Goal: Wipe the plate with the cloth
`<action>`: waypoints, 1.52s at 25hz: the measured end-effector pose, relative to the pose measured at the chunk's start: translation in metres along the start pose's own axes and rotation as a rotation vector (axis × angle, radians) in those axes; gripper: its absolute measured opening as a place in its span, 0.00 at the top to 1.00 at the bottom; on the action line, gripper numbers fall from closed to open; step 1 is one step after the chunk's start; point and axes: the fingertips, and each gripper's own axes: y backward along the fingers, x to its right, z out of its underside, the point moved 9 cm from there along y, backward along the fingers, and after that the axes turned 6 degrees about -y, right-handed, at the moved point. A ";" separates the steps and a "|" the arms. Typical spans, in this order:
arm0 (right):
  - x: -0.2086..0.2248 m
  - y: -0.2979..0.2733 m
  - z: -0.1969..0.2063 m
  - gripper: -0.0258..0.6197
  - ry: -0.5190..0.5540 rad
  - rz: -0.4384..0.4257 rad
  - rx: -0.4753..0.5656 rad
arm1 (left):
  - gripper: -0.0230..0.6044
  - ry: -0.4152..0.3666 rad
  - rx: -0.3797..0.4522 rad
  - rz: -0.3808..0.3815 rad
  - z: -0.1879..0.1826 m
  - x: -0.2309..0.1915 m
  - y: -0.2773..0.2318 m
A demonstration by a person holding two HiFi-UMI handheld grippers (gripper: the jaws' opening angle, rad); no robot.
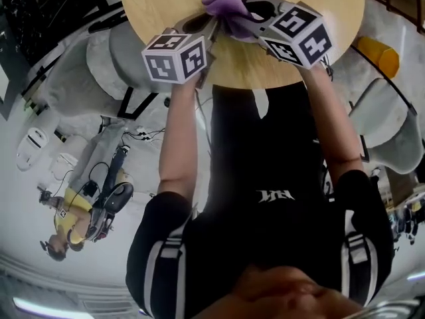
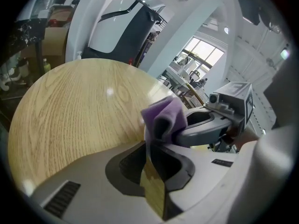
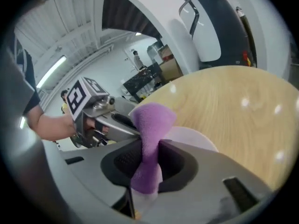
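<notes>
Plate (image 3: 194,139) mostly hidden behind purple cloth (image 3: 152,118) pinched in right tongs (image 3: 150,146)

From here I make out a round light-wood table (image 1: 332,25), a white shell chair (image 1: 392,128) off its right side, a yellow object (image 1: 380,55) near that chair, black cables (image 1: 143,136) on the pale floor, and a person in yellow (image 1: 63,221) well off left.

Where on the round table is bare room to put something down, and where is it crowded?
Free: the broad bare wood of the table on both sides of the plate and beyond it to the far rim. Crowded: the near edge, where the left hand-held gripper, the right hand-held gripper and the purple cloth meet at the plate.
</notes>
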 end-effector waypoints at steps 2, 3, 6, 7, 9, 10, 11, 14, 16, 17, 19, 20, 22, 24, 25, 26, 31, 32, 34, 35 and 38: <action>0.003 -0.007 0.003 0.82 0.014 0.026 -0.032 | 0.90 -0.002 0.002 -0.002 0.000 0.000 0.001; 0.004 -0.006 0.003 0.82 0.028 0.039 -0.039 | 0.90 -0.004 0.002 -0.002 0.000 0.001 0.001; 0.007 0.003 0.005 0.82 0.076 0.083 -0.070 | 0.90 -0.008 0.001 0.002 -0.001 0.001 0.001; 0.009 0.007 0.007 0.82 0.079 0.094 -0.077 | 0.90 -0.008 0.000 0.003 0.000 0.001 0.001; 0.018 0.019 0.011 0.82 0.067 0.121 -0.081 | 0.90 -0.009 0.000 0.002 0.000 0.001 0.000; 0.023 0.027 0.014 0.82 0.057 0.138 -0.081 | 0.90 -0.010 0.001 0.002 0.000 0.001 0.000; 0.028 0.035 0.017 0.82 0.045 0.155 -0.080 | 0.90 -0.011 0.003 0.001 0.000 0.000 0.000; 0.041 0.058 0.025 0.82 0.016 0.192 -0.075 | 0.90 -0.010 0.003 0.001 0.000 0.001 0.000; 0.044 0.072 0.029 0.82 0.002 0.206 -0.072 | 0.90 -0.009 0.002 0.002 -0.001 0.002 0.000; 0.045 0.078 0.030 0.82 -0.004 0.215 -0.071 | 0.90 -0.008 0.003 0.002 -0.001 0.002 0.000; 0.046 0.087 0.032 0.82 -0.023 0.230 -0.062 | 0.90 -0.002 0.006 0.002 -0.001 0.002 -0.001; 0.045 0.091 0.032 0.82 -0.031 0.231 -0.050 | 0.90 0.000 0.006 -0.001 -0.001 0.003 -0.001; 0.036 0.094 0.030 0.82 -0.023 0.221 -0.017 | 0.90 -0.001 0.002 -0.007 -0.001 0.005 -0.001; 0.020 0.088 0.022 0.82 0.003 0.183 0.020 | 0.90 -0.003 0.002 -0.009 -0.001 0.006 -0.002; 0.012 0.079 0.016 0.82 0.012 0.152 0.032 | 0.90 -0.002 0.003 -0.010 -0.001 0.006 -0.002; 0.005 0.066 0.011 0.82 0.017 0.116 0.037 | 0.90 -0.001 0.005 -0.011 -0.001 0.005 -0.001; -0.010 0.006 0.006 0.82 -0.016 0.003 -0.023 | 0.91 0.002 0.007 -0.016 0.000 0.007 0.000; -0.008 0.000 0.008 0.82 -0.020 0.011 -0.046 | 0.91 0.001 0.008 -0.016 0.000 0.007 0.000; -0.004 -0.005 0.009 0.82 -0.021 0.029 -0.077 | 0.91 -0.002 0.011 -0.018 0.000 0.007 0.000; -0.002 -0.005 0.009 0.82 -0.014 0.039 -0.091 | 0.91 -0.006 0.012 -0.020 -0.001 0.006 0.000; 0.003 0.001 0.011 0.82 0.014 0.066 -0.129 | 0.91 -0.015 0.011 -0.021 -0.002 0.006 -0.001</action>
